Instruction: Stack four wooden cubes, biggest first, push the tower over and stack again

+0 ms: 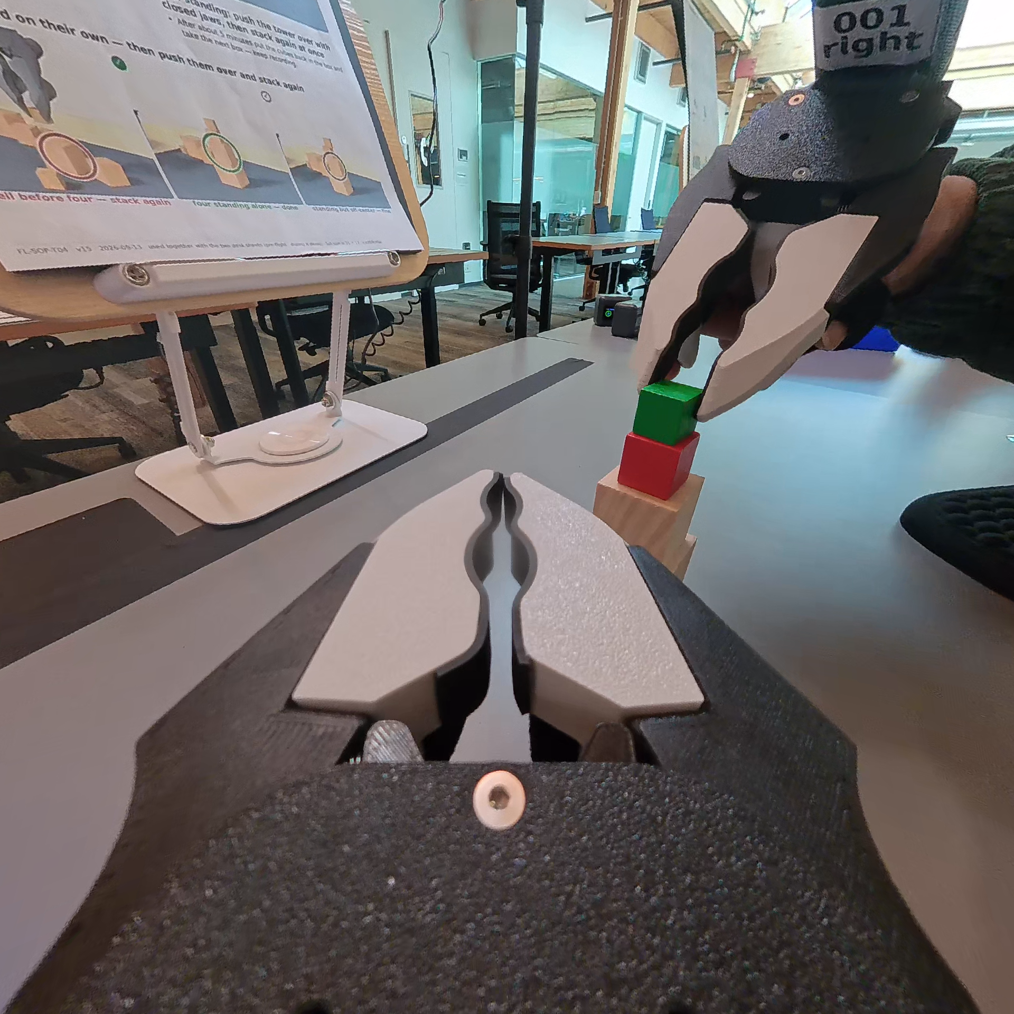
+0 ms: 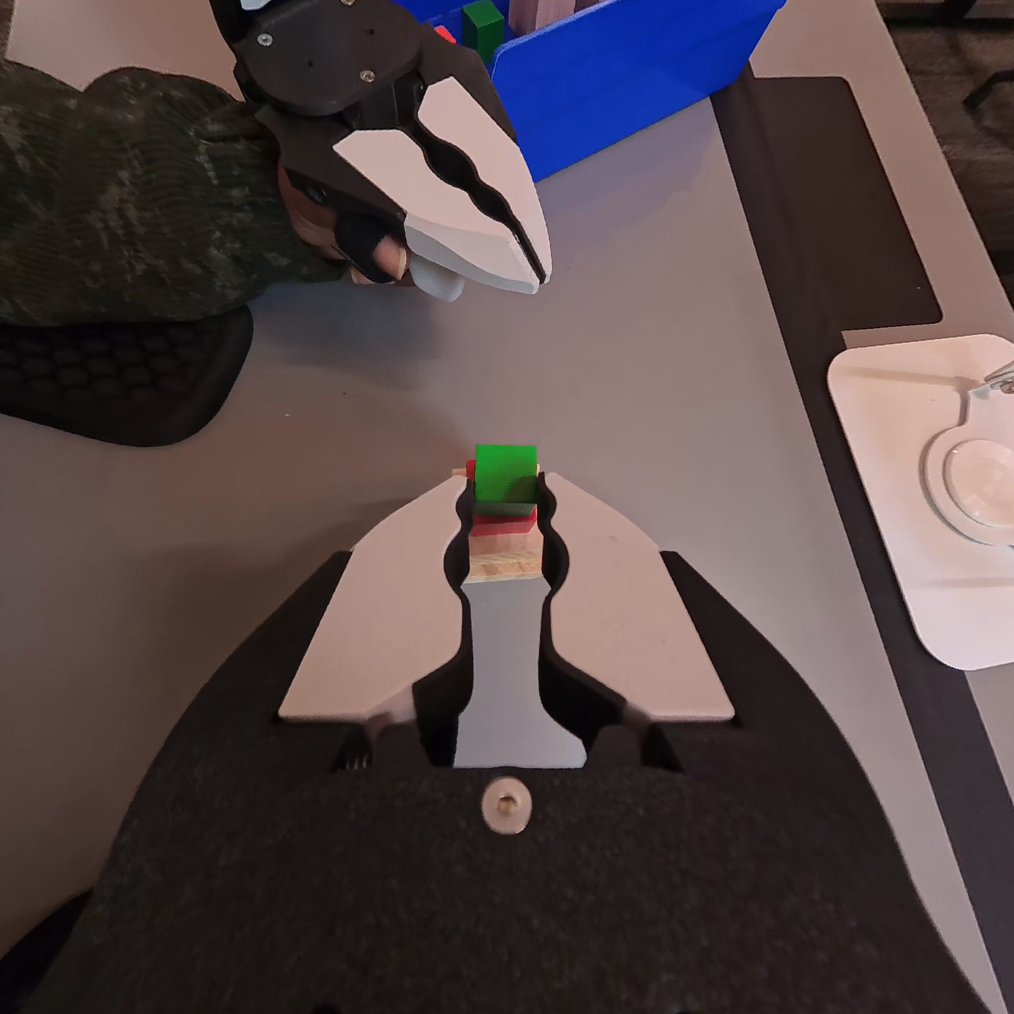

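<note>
Green wooden cube, topping a red cube and two plain wooden blocks, is gripped by the right tool. Left tool is held closed and bare above the grey bench.

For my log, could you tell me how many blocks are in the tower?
4: green block on top, between the right gripper's fingertips; red block beneath; two plain wooden blocks at the bottom, the lowest partly hidden.

Green cube tops red cube; two wooden blocks beneath.
</note>
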